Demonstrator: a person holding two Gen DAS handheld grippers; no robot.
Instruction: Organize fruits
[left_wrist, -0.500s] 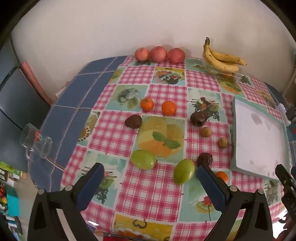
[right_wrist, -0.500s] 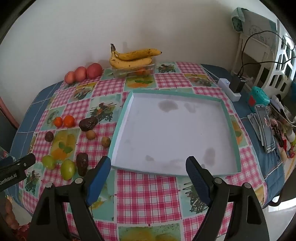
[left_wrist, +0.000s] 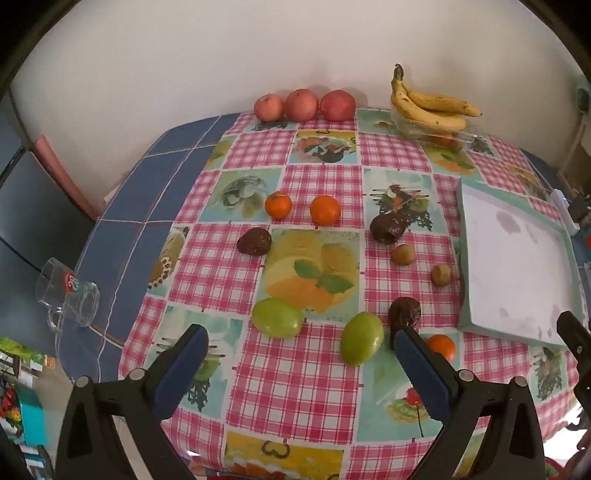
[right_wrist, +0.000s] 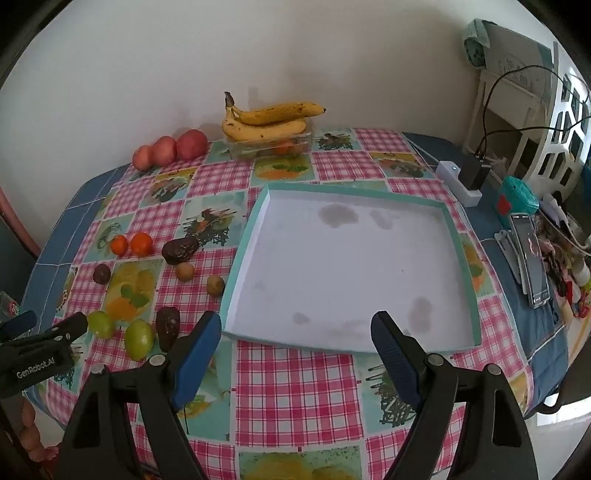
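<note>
Left gripper (left_wrist: 297, 341): jaws spread wide, nothing between the blue pads; held above the near part of the table, over the two green fruits.
Right gripper (right_wrist: 295, 328): jaws spread wide, holding nothing; held above the near edge of the tray.
Tray (right_wrist: 452, 236): shallow, square, white floor with a teal rim; lies flat on the right half of the table; holds no fruit; grey stains on its floor.
Tablecloth (left_wrist: 295, 373): pink check with fruit-print squares; covers most of a blue tiled table (left_wrist: 147, 184).
Green fruits (left_wrist: 277, 317): two, near edge of the cloth, left of the tray, a little apart from each other.
Dark avocados (left_wrist: 404, 313): three; one just beside the right green fruit, one at mid-table near the tray, one further left (left_wrist: 254, 241).
Small oranges (left_wrist: 325, 209): two side by side at mid-table, not touching; a third (left_wrist: 441, 345) near the tray's near-left corner, partly hidden behind the left gripper's right pad.
Small brown fruits (left_wrist: 403, 254): two, between the mid-table avocado and the tray's left rim.
Apples (left_wrist: 302, 105): three red ones in a row at the far edge, by the wall.
Bananas (right_wrist: 269, 120): yellow bunch resting on a clear plastic box (right_wrist: 273, 147) at the far edge, beyond the tray.
Glass mug (left_wrist: 68, 293): clear, standing at the left edge on the blue tiles.
Phone (right_wrist: 532, 266): on the right side of the table, clear of the tray.
</note>
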